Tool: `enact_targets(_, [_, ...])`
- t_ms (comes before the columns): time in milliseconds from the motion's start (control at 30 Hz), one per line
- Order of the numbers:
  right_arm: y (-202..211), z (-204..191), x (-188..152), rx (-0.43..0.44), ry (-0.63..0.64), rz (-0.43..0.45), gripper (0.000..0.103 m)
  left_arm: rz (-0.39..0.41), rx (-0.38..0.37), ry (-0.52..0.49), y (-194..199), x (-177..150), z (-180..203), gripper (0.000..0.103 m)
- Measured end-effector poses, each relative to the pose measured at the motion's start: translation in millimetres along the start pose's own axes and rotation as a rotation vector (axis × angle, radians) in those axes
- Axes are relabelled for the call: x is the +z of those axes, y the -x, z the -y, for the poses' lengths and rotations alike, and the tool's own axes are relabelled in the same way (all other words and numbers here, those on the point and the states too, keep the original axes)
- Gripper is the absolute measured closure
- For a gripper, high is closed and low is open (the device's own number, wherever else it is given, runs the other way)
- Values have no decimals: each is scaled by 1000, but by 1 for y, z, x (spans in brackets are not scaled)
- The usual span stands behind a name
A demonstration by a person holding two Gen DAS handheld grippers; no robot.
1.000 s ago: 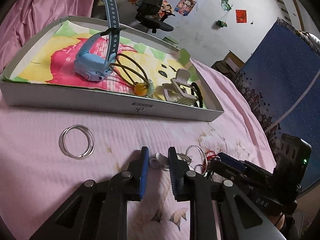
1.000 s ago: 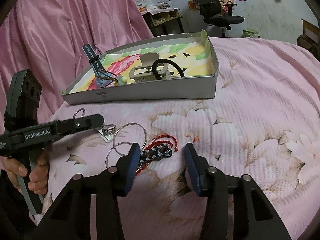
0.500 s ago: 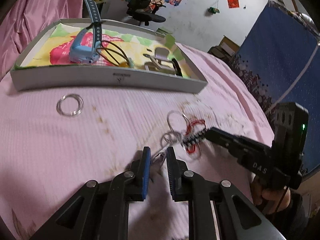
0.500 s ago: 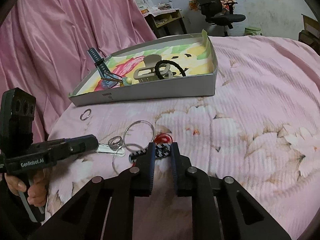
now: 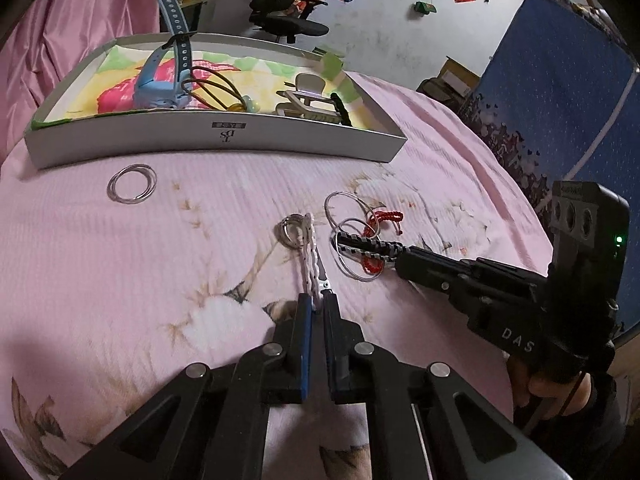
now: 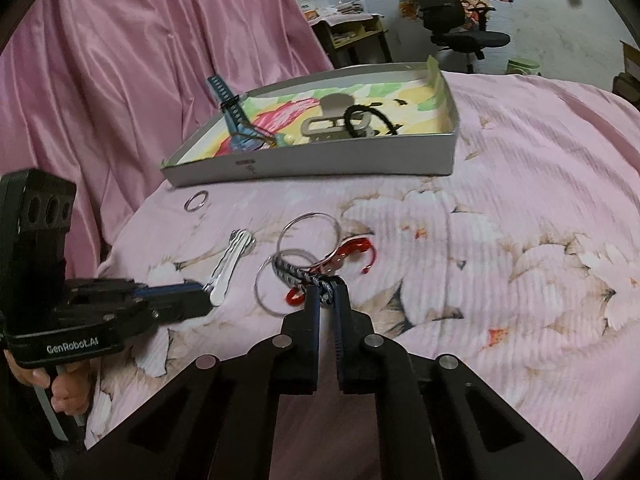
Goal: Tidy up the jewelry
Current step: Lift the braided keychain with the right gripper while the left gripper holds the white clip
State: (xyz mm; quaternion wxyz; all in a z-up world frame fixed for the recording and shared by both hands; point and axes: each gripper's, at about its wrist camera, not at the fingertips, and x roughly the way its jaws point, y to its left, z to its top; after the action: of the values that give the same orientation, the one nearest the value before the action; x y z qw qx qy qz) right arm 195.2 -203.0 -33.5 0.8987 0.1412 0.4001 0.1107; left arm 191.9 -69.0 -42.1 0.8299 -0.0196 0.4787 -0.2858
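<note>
My left gripper has its jaws closing on the near end of a white wavy hair clip, and the pads pinch it. The clip's far end lies by a small silver ring. My right gripper has its jaws closing on a black-and-white braided bracelet, gripped at its near end. That bracelet lies tangled with two thin silver hoops and a red cord bracelet. Beyond them stands the white box, with a blue watch, a beaded hair tie and a beige claw clip inside.
A pair of small silver rings lies on the pink floral bedspread just before the box's front wall. A black hair tie rests against the claw clip. Pink curtains hang at the left, and an office chair stands far behind.
Both pairs of jaws have narrowed, the right from wide apart onto the braided bracelet. My left gripper has drawn back from the box with the white clip; the right has stayed in place.
</note>
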Motion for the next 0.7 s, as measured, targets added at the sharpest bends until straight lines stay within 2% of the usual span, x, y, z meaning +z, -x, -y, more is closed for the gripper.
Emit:
enact_targets(267, [-5,-3,2,-10,19,-14,96,-14,8,-4,-8,3,2,97])
enact_targets(433, [-7,-10,1,-12,52,-18,98,-4,15,7,-6,2,2,100])
enact_targets(700, [10,-22,0,-42,110,63,101,54,27,11,9,0,7,100])
